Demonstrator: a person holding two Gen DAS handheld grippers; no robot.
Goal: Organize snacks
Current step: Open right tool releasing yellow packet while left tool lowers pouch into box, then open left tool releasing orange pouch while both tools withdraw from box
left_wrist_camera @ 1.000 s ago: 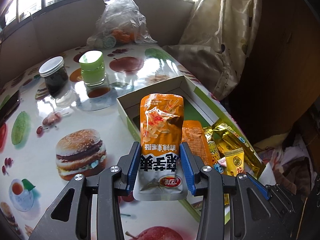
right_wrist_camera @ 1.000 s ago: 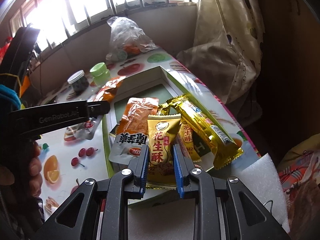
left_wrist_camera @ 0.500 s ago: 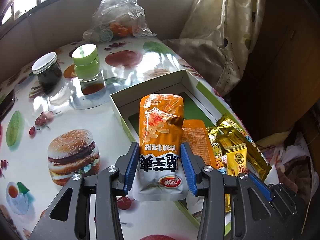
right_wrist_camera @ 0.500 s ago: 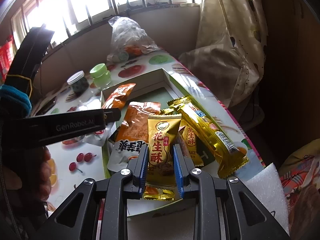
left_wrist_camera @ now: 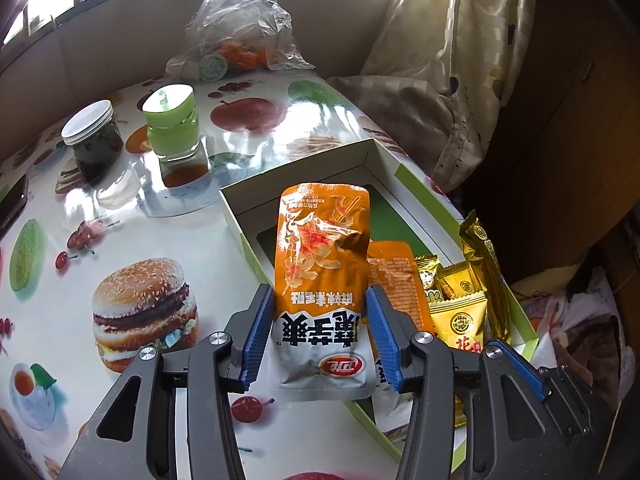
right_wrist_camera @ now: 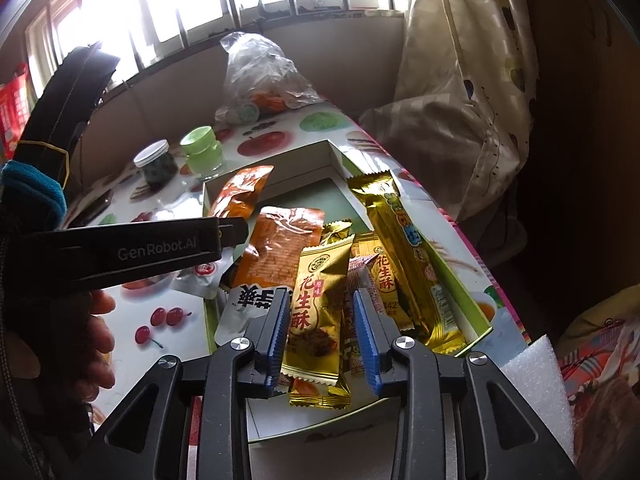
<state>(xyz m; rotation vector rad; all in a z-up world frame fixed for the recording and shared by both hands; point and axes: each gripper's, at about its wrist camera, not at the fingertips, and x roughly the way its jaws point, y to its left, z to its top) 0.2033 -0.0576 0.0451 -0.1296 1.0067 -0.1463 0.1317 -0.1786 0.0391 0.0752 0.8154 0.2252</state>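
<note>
Both grippers are in the step of letting go of a snack into the box (left_wrist_camera: 390, 168), a shallow white carton with green outside walls that lies near the right edge of the table (left_wrist_camera: 132, 216). The left gripper (left_wrist_camera: 318, 336) has its jaws opening around the orange pouch (left_wrist_camera: 322, 264); the pouch stands between the blue pads, and a thin gap shows on each side, so I judge that it is already freed and only leans there, with its lower end over the left wall of the box. The right gripper (right_wrist_camera: 322, 334) is also opening its jaws; the gold peanut bar (right_wrist_camera: 316, 312) lies between them on the heap of snacks, touching the left pad, while the right pad stands clearly apart from it. In the same view a second orange pouch (right_wrist_camera: 280, 252) lies just beside this bar, and a long gold pack (right_wrist_camera: 408, 256) rests along the right wall of the box. The far end of the box, toward the two jars (left_wrist_camera: 170, 128), shows a bare green floor. The next move, I think, asks for both jaws to spread fully and then to draw back without dragging the wrappers. The left pouch may tip out onto the table, because it sits half over the wall.
</note>
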